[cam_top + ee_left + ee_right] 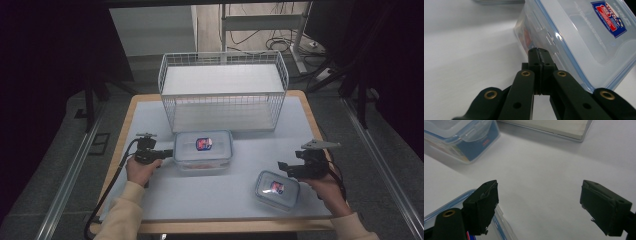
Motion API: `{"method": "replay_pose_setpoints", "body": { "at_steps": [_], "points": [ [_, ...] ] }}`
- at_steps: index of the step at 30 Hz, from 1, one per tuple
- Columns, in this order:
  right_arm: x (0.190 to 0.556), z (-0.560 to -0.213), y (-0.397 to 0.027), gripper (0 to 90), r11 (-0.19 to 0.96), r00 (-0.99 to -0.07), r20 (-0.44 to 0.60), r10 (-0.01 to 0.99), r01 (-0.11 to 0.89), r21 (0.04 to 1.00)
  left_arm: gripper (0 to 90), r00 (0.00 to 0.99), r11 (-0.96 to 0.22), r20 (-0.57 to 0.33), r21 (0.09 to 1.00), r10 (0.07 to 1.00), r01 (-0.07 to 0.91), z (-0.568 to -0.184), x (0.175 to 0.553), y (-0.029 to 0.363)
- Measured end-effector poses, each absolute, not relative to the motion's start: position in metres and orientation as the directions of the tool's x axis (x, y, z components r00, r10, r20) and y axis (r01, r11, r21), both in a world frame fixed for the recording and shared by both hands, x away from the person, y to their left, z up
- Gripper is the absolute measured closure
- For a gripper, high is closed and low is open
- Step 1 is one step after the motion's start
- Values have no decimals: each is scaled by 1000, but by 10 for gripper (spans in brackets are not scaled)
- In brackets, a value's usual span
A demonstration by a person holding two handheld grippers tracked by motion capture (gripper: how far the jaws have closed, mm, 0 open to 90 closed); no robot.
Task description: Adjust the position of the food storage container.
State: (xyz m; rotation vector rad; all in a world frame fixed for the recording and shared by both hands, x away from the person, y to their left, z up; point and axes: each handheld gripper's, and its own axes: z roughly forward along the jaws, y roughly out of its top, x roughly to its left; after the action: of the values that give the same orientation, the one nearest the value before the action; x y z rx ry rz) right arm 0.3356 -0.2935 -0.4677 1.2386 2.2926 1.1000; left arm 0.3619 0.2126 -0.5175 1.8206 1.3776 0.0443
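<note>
Large lidded container [203, 149]: mid-table, just in front of wire basket [223, 90]; likely bound for it.
L gripper [167, 152]: jaws clenched, nothing between; tips at container's side clip, prob. to nudge it.
R gripper [283, 166]: jaws wide apart, empty, over small container [277, 189], ready to grasp.

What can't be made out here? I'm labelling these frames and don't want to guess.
- Large container: contents blurred behind its cloudy wall in the left gripper view; label print unreadable from the high view.
- Left gripper: whether its shut jaws touch the container's side latch; they cover that spot.
- Small container: cut off by the bottom edge and a jaw in the right gripper view.
</note>
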Motion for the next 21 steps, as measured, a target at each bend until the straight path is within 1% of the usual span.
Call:
{"method": "replay_pose_setpoints", "body": {
  "at_steps": [12, 15, 19, 21],
  "points": [
    [336, -469, -293, 146, 331, -579, 88, 810, 577, 747, 900, 451, -100, -451, 614, 770, 783, -518, 374, 161],
    [336, -469, -293, 146, 332, -580, 87, 810, 576, 747, 900, 454, -100, -451, 616, 769, 781, -518, 376, 154],
    [335, -469, -292, 146, 334, -582, 85, 809, 574, 748, 900, 449, -80, -475, 615, 757, 785, -520, 378, 152],
    [335, -468, -292, 146, 334, -582, 85, 809, 575, 747, 900, 450, -81, -469, 619, 760, 781, -520, 378, 151]
  ]
}}
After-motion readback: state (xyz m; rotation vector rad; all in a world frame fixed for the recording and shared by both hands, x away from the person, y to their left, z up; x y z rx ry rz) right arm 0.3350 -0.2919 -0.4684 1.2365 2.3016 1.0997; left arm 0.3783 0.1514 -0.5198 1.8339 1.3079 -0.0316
